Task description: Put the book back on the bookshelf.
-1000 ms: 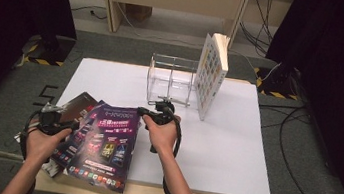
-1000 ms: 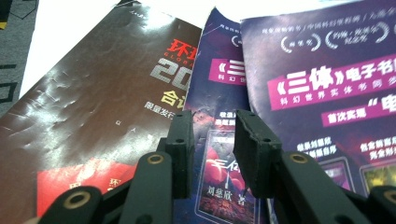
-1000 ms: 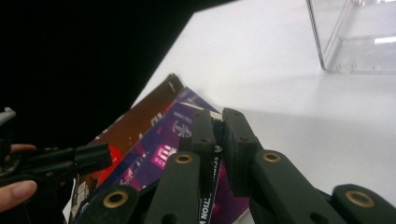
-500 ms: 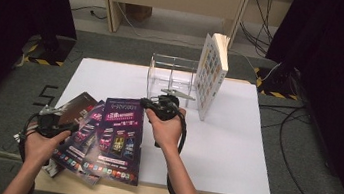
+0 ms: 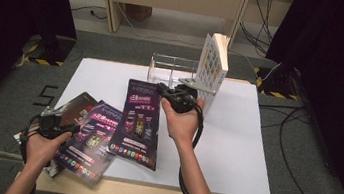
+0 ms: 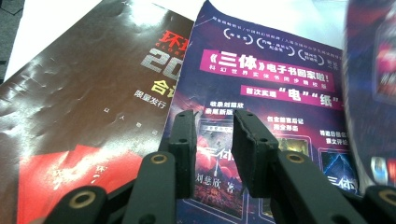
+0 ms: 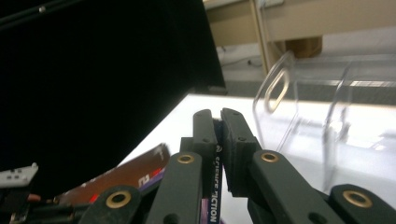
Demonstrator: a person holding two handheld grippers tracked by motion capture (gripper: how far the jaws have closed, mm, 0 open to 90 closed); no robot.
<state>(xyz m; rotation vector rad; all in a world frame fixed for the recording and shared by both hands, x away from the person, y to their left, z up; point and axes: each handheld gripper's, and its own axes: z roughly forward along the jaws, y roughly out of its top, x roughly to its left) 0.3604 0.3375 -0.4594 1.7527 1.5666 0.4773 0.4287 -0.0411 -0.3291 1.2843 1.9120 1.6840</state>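
My right gripper (image 5: 164, 92) is shut on the top edge of a dark purple magazine (image 5: 139, 123), which hangs tilted above the white table (image 5: 233, 150). In the right gripper view the jaws (image 7: 220, 122) pinch its spine (image 7: 214, 196). My left gripper (image 5: 71, 127) rests at the front left over a second purple magazine (image 5: 91, 142) that lies on a brown one (image 5: 75, 107). The left gripper view has those jaws (image 6: 212, 135) standing apart above the purple cover (image 6: 261, 79), nothing between them, with the brown cover (image 6: 93, 102) beside it.
A clear acrylic holder (image 5: 173, 69) stands at the back of the table, and a white book (image 5: 211, 67) stands upright at its right end. The holder (image 7: 299, 107) is just ahead of my right jaws. Cables lie on the floor at the right.
My right gripper has risen and moved toward the back, lifting the dark purple magazine off the pile. The left hand has stayed put.
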